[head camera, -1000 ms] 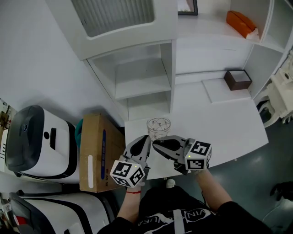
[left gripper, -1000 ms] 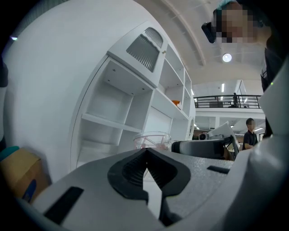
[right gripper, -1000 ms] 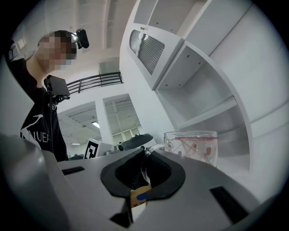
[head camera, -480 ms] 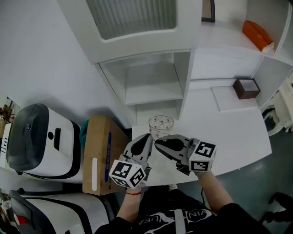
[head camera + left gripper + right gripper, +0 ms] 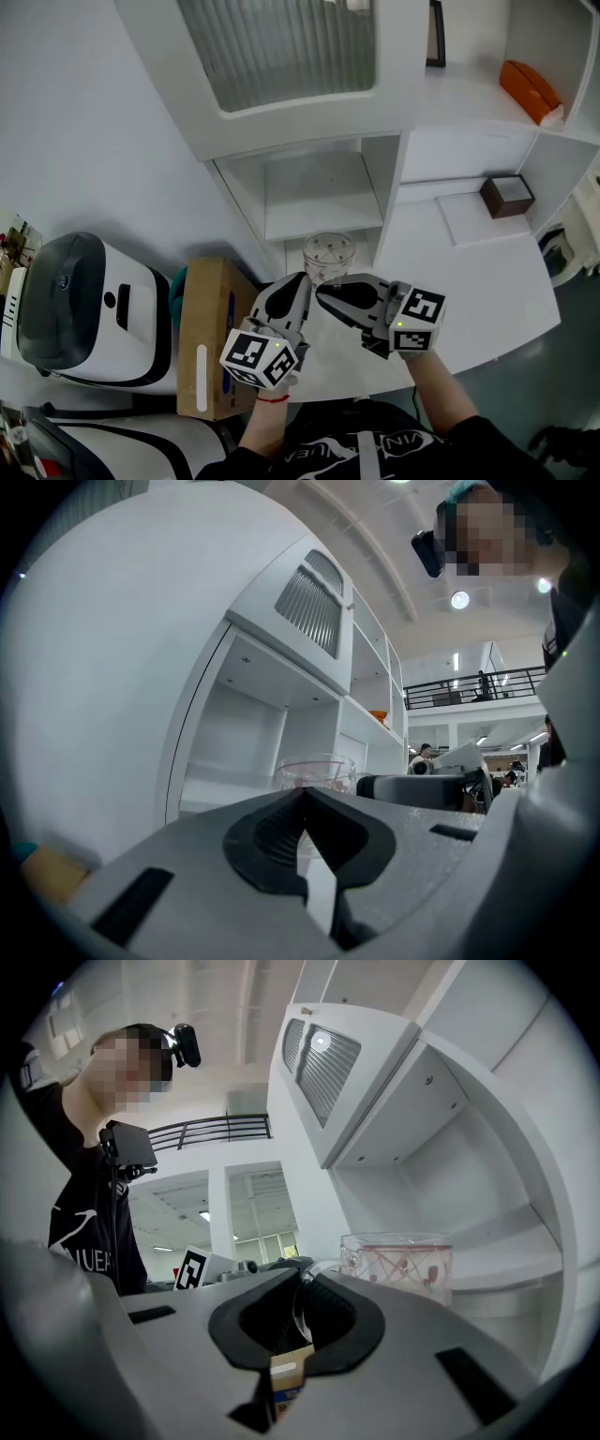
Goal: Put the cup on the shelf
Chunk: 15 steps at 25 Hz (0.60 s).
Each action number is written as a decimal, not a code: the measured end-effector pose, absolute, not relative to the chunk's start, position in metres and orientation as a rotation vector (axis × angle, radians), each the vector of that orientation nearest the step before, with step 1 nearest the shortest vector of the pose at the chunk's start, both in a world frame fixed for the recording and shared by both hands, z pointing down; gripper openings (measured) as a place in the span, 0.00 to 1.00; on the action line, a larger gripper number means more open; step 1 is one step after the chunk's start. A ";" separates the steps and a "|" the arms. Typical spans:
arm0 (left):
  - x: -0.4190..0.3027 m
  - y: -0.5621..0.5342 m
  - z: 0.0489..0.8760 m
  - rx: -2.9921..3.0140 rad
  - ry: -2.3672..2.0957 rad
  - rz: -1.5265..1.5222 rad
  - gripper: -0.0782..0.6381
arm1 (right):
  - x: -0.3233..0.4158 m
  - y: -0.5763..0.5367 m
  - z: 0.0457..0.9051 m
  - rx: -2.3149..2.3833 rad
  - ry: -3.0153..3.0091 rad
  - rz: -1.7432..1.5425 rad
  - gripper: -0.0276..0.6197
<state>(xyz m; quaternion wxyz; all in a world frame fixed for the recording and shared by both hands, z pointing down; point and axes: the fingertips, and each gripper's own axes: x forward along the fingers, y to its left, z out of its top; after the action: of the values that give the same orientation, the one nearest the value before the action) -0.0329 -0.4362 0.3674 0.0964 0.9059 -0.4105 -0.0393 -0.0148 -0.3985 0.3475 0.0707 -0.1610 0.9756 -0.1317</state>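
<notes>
A clear glass cup (image 5: 328,253) with red markings is in front of the lowest compartment of the white shelf (image 5: 323,202). My right gripper (image 5: 321,292) is just near of it, shut on the cup's handle; in the right gripper view the handle loop (image 5: 302,1299) sits between the jaws and the cup (image 5: 398,1265) stands upright beyond them. My left gripper (image 5: 300,281) is close beside the right one, shut with nothing in it. From the left gripper (image 5: 302,794) the cup (image 5: 314,769) shows just over the jaw tips, with the shelf (image 5: 234,780) behind.
A white table (image 5: 469,281) runs to the right of the shelf, with a brown box (image 5: 506,195) at its back. An orange object (image 5: 530,89) lies on an upper ledge. A cardboard box (image 5: 211,347) and a white-and-black machine (image 5: 75,309) stand at the left.
The cup and both grippers have come closer to the shelf's lowest compartment, keeping their places relative to each other. Both grippers stay shut.
</notes>
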 end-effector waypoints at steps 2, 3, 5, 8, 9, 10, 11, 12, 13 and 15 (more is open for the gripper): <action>-0.034 -0.441 0.362 2.695 -1.218 -0.131 0.12 | -0.016 -0.403 0.342 -0.488 2.936 -0.373 0.06; -0.035 -0.443 0.359 2.700 -1.219 -0.138 0.12 | -0.017 -0.405 0.340 -0.489 2.936 -0.363 0.06; -0.037 -0.447 0.354 2.709 -1.223 -0.150 0.12 | -0.019 -0.409 0.335 -0.489 2.937 -0.347 0.06; -0.038 -0.454 0.347 2.720 -1.229 -0.162 0.12 | -0.020 -0.415 0.329 -0.491 2.937 -0.322 0.06; -0.039 -0.456 0.345 2.723 -1.233 -0.164 0.12 | -0.021 -0.418 0.327 -0.490 2.938 -0.314 0.06; -0.039 -0.459 0.343 2.726 -1.239 -0.166 0.12 | -0.022 -0.420 0.325 -0.489 2.938 -0.307 0.06; -0.040 -0.461 0.341 2.729 -1.244 -0.168 0.12 | -0.022 -0.422 0.324 -0.488 2.938 -0.299 0.06; -0.040 -0.463 0.340 2.732 -1.249 -0.171 0.12 | -0.023 -0.424 0.322 -0.488 2.938 -0.293 0.06; -0.041 -0.466 0.338 2.735 -1.252 -0.174 0.12 | -0.023 -0.427 0.321 -0.489 2.938 -0.287 0.06; -0.042 -0.471 0.335 2.739 -1.257 -0.178 0.12 | -0.025 -0.432 0.319 -0.490 2.938 -0.279 0.06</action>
<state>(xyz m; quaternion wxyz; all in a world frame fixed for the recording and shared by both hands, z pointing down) -0.0423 -0.4714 0.3354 0.0612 0.9055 -0.4157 -0.0590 -0.0246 -0.4323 0.3185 0.0749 -0.1635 0.9793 -0.0929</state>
